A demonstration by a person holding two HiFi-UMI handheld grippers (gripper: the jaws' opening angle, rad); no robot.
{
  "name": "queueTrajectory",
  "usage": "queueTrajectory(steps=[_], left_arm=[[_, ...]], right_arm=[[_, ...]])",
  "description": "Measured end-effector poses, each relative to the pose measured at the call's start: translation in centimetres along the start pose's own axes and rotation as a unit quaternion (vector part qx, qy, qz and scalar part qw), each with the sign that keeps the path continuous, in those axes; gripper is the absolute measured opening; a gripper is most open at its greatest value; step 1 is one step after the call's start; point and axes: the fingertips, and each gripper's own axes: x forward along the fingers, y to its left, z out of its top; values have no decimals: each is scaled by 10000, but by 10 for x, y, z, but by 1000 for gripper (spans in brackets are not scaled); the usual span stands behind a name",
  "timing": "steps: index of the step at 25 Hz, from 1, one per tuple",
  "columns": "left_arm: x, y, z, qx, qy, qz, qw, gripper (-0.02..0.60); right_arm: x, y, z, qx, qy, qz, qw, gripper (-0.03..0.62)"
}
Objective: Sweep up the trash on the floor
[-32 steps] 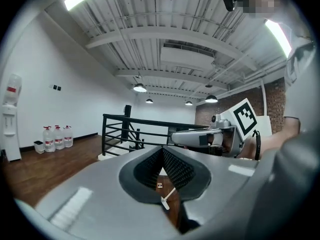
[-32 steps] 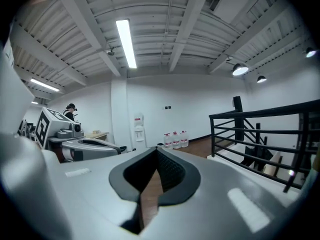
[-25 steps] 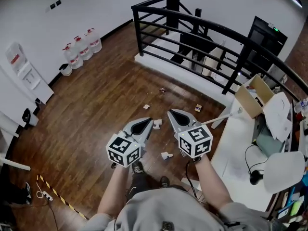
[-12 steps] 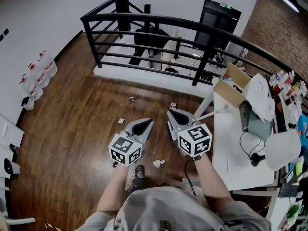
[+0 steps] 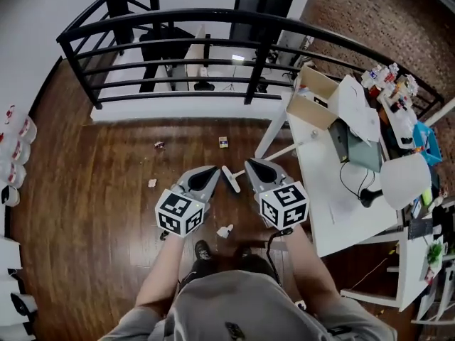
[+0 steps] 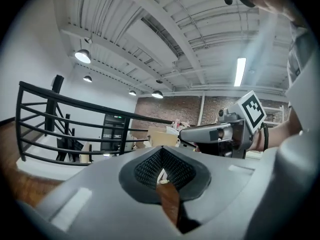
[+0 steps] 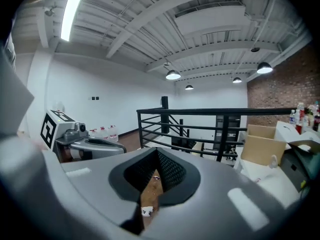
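Left gripper (image 5: 209,170) and right gripper (image 5: 254,165), jaws pressed together, empty, side by side above wooden floor (image 5: 85,197); trash scraps (image 5: 225,231) scattered near and far around them.

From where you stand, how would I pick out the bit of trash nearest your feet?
Start at the dark wood floor below the black railing and trace back to the person's shoes. The crumpled white paper scrap lies just ahead of them; the other scraps sit farther off toward the railing.
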Motion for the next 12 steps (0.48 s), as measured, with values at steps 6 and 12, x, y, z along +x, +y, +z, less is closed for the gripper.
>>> queueTrajectory(steps=[6, 12], left_arm=[[52, -12, -8, -5, 154, -320, 9994, 5], [101, -36, -20, 70, 381, -656, 9971, 5]], right_arm=[[-19, -53, -19, 211, 180, -565, 9980, 0], [-38, -119, -36, 490, 227, -1119, 9922, 0]])
